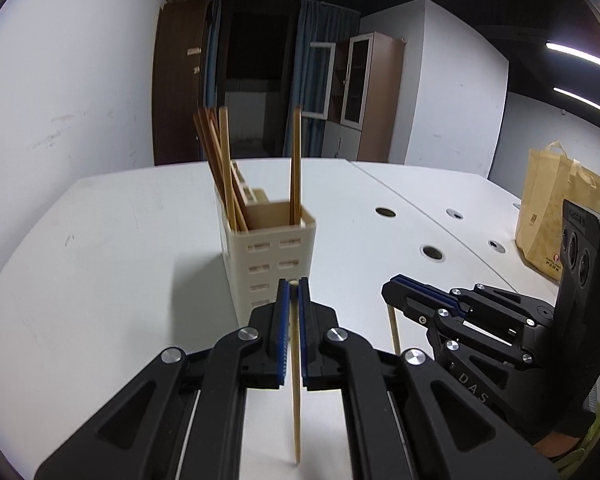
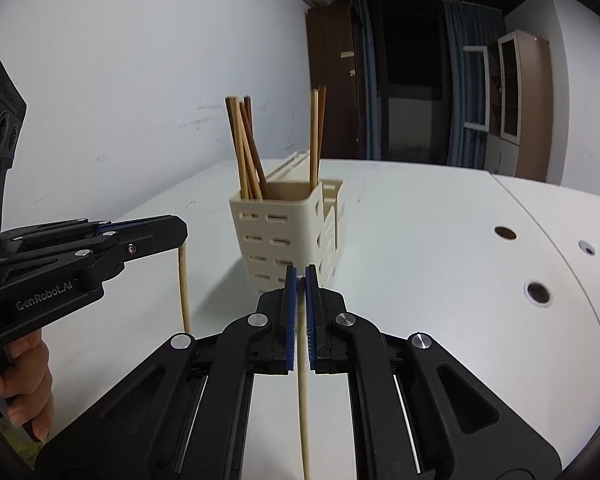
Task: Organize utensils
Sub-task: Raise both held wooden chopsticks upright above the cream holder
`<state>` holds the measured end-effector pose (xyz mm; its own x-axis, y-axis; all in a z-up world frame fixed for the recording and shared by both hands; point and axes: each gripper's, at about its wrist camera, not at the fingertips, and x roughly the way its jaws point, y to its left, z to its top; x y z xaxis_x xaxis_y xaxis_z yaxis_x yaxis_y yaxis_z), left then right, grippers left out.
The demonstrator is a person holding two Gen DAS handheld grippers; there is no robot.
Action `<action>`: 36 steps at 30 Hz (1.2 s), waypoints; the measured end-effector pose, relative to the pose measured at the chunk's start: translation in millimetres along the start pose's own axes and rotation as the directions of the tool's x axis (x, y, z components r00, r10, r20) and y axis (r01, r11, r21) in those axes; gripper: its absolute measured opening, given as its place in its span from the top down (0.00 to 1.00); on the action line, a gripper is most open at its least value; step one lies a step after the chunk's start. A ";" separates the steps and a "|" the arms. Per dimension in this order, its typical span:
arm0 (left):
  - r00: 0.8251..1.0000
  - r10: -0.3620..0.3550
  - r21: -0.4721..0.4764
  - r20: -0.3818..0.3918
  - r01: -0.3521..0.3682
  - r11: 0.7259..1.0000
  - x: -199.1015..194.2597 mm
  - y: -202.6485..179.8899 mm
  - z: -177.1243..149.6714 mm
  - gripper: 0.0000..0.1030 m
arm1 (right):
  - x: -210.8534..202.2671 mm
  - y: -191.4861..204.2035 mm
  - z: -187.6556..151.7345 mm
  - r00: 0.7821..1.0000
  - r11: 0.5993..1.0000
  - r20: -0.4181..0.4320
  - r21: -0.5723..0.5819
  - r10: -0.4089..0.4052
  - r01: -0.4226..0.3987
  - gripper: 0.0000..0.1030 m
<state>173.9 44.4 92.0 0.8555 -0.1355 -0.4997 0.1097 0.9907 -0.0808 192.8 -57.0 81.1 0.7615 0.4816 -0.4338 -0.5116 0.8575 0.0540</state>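
We are holding a pale chopstick (image 1: 296,380) upright in our left gripper (image 1: 294,286), its blue pads clamped on the upper end. Our right gripper (image 2: 301,276) is pinching a second chopstick (image 2: 303,400) the same way. Both are hanging just in front of the cream holder (image 1: 270,256), which is standing on the white table (image 1: 120,260) with several chopsticks (image 2: 246,152) already leaning inside.

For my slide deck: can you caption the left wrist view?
Left hand-held gripper pinches a chopstick upright before the holder; right hand-held gripper holds another chopstick.
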 end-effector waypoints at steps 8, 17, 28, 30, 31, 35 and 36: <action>0.998 0.021 0.007 0.053 -0.022 1.000 -12.5 0.2 20.8 0.96 | -4.6 3.1 24.7 0.999 1.000 0.053 -0.020 0.004 -0.003 0.97; 0.992 0.037 0.024 0.122 -0.040 0.999 -28.5 2.7 48.0 0.96 | -8.8 12.5 54.0 0.995 0.998 0.100 -0.064 -0.002 0.008 1.00; 0.993 0.050 -0.023 0.104 -0.048 0.999 -22.6 23.4 43.7 0.96 | 17.0 -5.4 40.4 1.000 1.000 0.018 0.003 -0.005 0.005 1.00; 0.994 0.046 -0.017 0.103 -0.044 0.999 -22.6 22.2 43.7 0.96 | 20.0 -10.8 37.9 1.000 1.000 0.003 0.021 -0.010 0.010 1.00; 0.993 0.046 -0.018 0.105 -0.044 0.999 -23.0 21.8 43.8 0.96 | 21.6 -13.2 37.5 1.000 0.999 -0.002 0.029 -0.014 0.014 1.00; 0.993 0.041 -0.017 0.108 -0.040 0.999 -24.0 23.4 44.6 0.96 | 30.4 -28.2 36.0 0.999 0.997 -0.033 0.077 -0.023 0.026 0.98; 0.993 0.039 -0.017 0.108 -0.037 0.999 -24.5 24.5 43.6 0.96 | 32.0 -31.3 35.6 0.999 0.996 -0.038 0.084 -0.028 0.031 0.98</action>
<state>177.7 72.6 139.9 0.9088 -0.0949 -0.4062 0.0693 0.9946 -0.0773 247.3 -62.0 97.6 0.7599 0.4503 -0.4688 -0.4524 0.8842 0.1161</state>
